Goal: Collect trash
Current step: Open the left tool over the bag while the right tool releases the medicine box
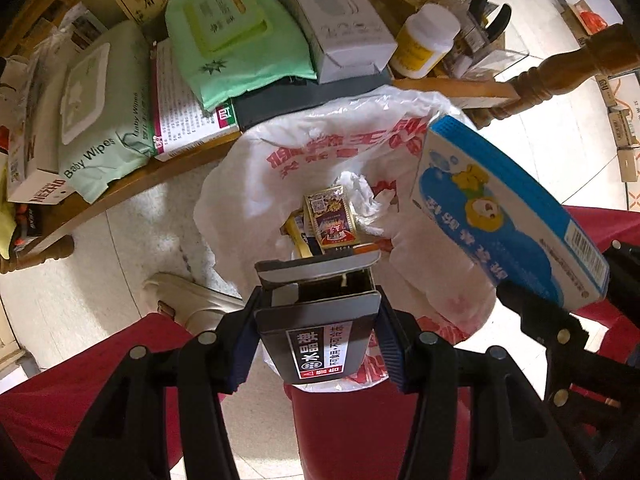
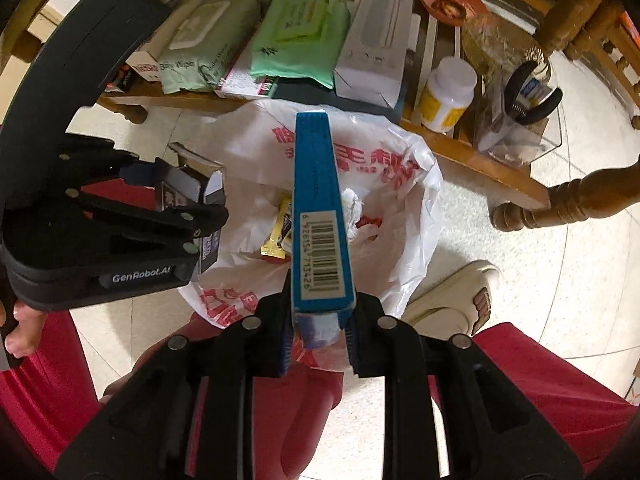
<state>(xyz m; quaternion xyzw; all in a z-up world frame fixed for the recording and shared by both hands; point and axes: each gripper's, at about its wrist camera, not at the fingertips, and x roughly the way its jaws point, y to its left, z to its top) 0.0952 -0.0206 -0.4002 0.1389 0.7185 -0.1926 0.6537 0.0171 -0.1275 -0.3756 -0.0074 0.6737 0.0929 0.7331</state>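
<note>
Both grippers point down over a white plastic bag (image 1: pixel 320 152) with red print, its mouth open on the floor beside a low wooden table (image 1: pixel 132 188).

Left gripper (image 1: pixel 318 336): jaws clamped on the sides of a dark grey box (image 1: pixel 320 332), top flap open, held just above the bag's mouth.

Right gripper (image 2: pixel 318 332): jaws clamped on a thin blue box (image 2: pixel 320 216) held edge-up, barcode facing the camera, also above the bag.

Inside the bag: a small red and gold packet (image 1: pixel 330 218), crumpled white tissue (image 1: pixel 360 196), a yellow wrapper (image 2: pixel 278 236).

The table carries a Baby Wipes pack (image 1: pixel 96 120), a green wipes pack (image 1: pixel 236 44), a white bottle (image 1: pixel 424 42).

Red trouser legs (image 2: pixel 540 380) and a slippered foot (image 2: pixel 460 296) stand beside the bag.
</note>
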